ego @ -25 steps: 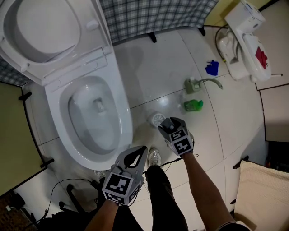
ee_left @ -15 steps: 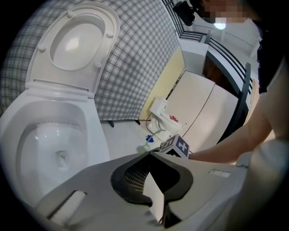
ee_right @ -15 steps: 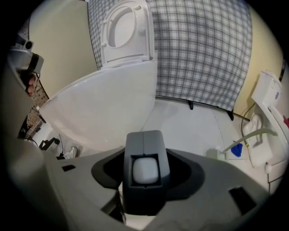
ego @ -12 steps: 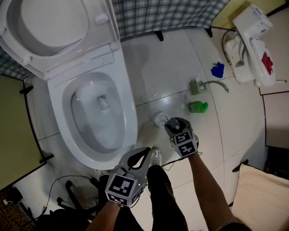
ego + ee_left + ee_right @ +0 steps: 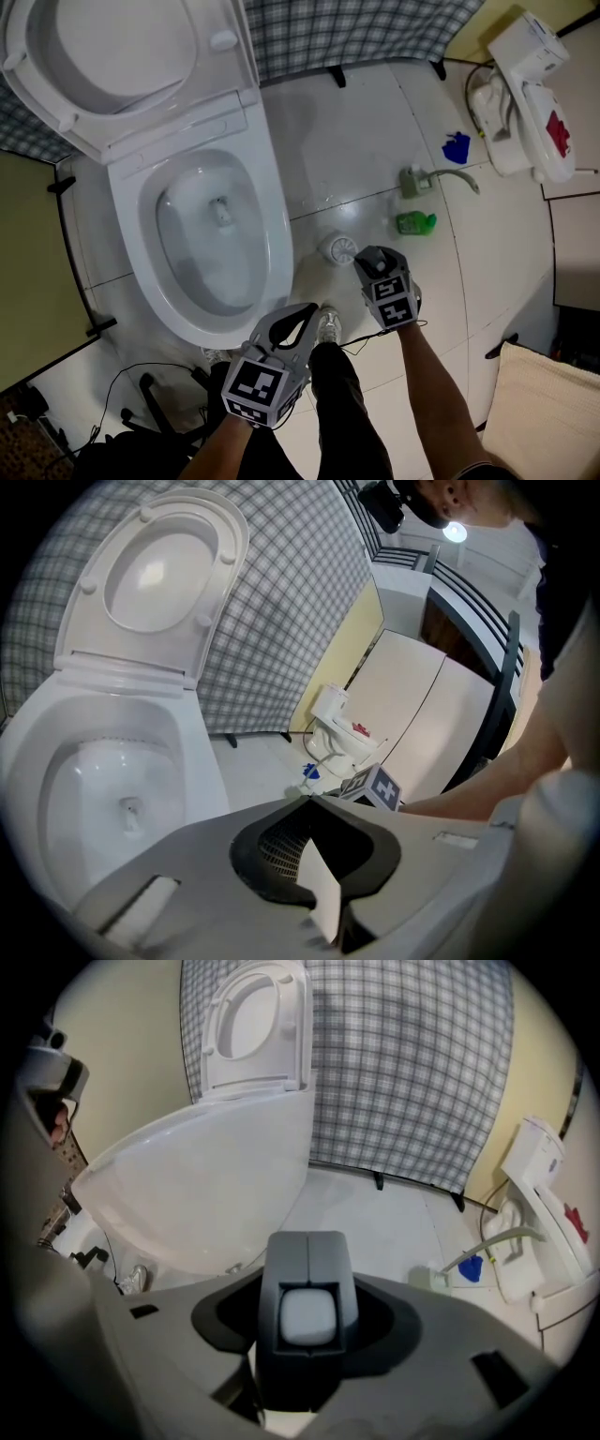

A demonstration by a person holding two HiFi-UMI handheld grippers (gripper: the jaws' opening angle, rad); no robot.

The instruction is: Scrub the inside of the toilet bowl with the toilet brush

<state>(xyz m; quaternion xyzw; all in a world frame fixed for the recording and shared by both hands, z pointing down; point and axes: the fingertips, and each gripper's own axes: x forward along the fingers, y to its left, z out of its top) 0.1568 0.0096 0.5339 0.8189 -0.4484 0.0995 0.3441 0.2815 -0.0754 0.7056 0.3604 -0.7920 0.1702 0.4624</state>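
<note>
Two jaw pairs show low in the frame. The right hand-held gripper [image 5: 367,259], its jaws just having been closing, is clenched on the grey, white-capped handle of the toilet brush [image 5: 307,1316]. The brush's white round foot stands on the glossy tiled floor [image 5: 356,150], just right of the white ceramic toilet bowl [image 5: 279,253]. The left hand-held gripper [image 5: 302,311], at lower centre, is clenched on nothing.

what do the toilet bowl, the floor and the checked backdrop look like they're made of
Toilet bowl: likely glazed ceramic; white, glossy, with soft highlights.
Floor: probably glazed tile; pale and shiny, with grout lines and reflections.
Checked backdrop: seems to be woven cloth; matte, with a plaid pattern.
</note>
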